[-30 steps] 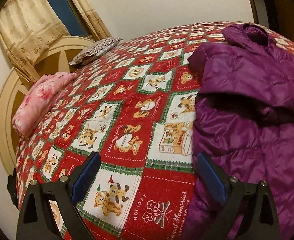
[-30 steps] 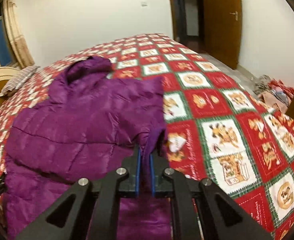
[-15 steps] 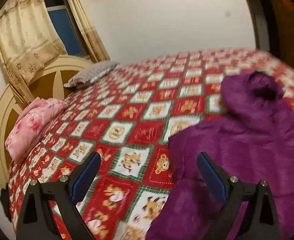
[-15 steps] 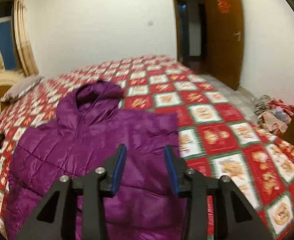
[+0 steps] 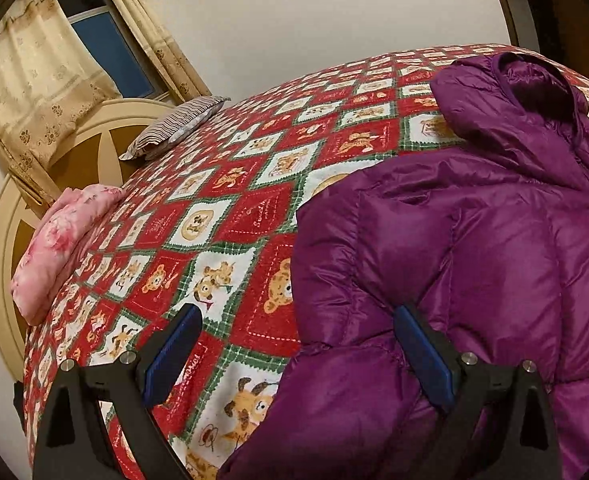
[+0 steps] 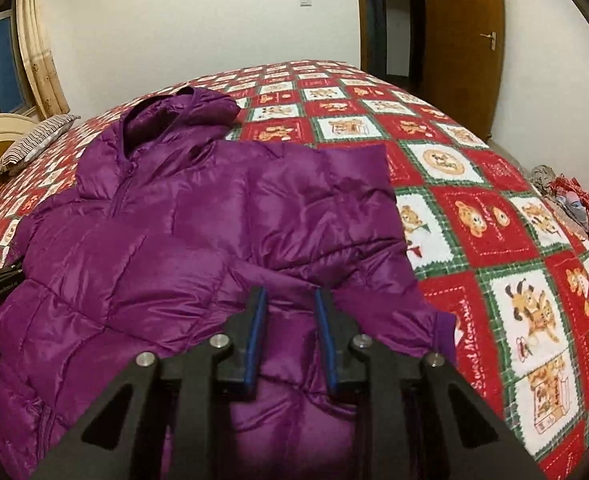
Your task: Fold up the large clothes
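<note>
Right sleeve now released and laid across purple jacket (image 6: 198, 240) chest on bed (image 6: 494, 240). My right claw (image 6: 290, 336) above jacket, jaws closing, nothing between. My left claw (image 5: 294, 356) spread wide, moved onto jacket's left edge. Left sleeve fold next, I think.

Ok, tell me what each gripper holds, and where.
Nothing is held. The left gripper stands open; the right gripper's jaws are closing above the purple jacket.

White walls (image 6: 214, 20), curtained window (image 5: 106, 52), wooden door (image 6: 462, 52), patterned bed (image 6: 494, 240)
</note>
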Motion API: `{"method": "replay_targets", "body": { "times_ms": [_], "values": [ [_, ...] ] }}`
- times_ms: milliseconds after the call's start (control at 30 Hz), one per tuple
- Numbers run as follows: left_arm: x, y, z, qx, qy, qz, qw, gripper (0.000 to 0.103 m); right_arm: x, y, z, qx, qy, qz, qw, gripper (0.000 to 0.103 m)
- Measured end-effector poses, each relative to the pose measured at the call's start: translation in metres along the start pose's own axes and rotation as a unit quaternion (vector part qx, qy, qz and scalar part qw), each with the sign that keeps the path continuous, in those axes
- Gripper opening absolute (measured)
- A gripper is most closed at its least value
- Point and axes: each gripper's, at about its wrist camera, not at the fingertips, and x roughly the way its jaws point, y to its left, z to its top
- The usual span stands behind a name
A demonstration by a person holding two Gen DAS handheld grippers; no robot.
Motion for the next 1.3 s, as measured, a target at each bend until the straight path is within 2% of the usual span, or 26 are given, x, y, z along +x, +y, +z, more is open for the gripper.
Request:
{"method": "replay_targets", "body": {
  "times_ms": [300,400,467,567,633,767,867,933,1033,1167,1300],
  "values": [
    [-0.001,0.001,0.0,-0.006,-0.001,-0.006,1.0,0.097,0.005,0.002,-0.001,-0.006,-0.001,-0.007,1.0,0.027],
    [-0.014,0.014,0.008,-0.015,0.007,-0.002,0.9999,0.097,0.004,0.005,0.001,-0.016,0.006,-0.013,1.0,0.027],
    [-0.034,0.032,0.019,-0.041,-0.011,-0.023,0.9989,0.097,-0.008,0.005,0.007,-0.024,0.007,-0.014,1.0,0.027],
    [-0.055,0.052,0.047,-0.071,-0.048,-0.042,0.9954,0.097,-0.044,-0.002,0.029,0.001,-0.046,-0.007,0.999,0.032],
    [-0.049,0.054,0.063,-0.086,-0.047,-0.043,0.9942,0.097,-0.049,-0.003,0.052,0.02,-0.06,-0.003,0.998,0.032],
    [-0.009,0.034,0.074,-0.081,0.0,-0.03,0.9962,0.097,-0.015,-0.002,0.084,0.048,-0.049,-0.024,0.997,0.033],
    [0.019,0.015,0.066,-0.069,0.034,-0.032,0.9965,0.097,0.025,-0.004,0.085,0.051,-0.014,-0.036,0.998,0.042],
    [0.032,0.003,0.054,-0.059,0.046,-0.035,0.9966,0.097,0.049,-0.007,0.075,0.048,0.009,-0.048,0.998,0.042],
    [0.036,-0.006,0.044,-0.053,0.042,-0.032,0.9972,0.097,0.057,-0.014,0.063,0.053,0.013,-0.044,0.998,0.042],
    [0.034,-0.012,0.042,-0.042,0.032,-0.014,0.9985,0.098,0.06,-0.011,0.062,0.042,0.014,-0.045,0.998,0.049],
    [0.033,-0.012,0.04,-0.043,0.028,-0.012,0.9986,0.098,0.062,-0.008,0.061,0.038,0.013,-0.052,0.998,0.05]
  ]
}}
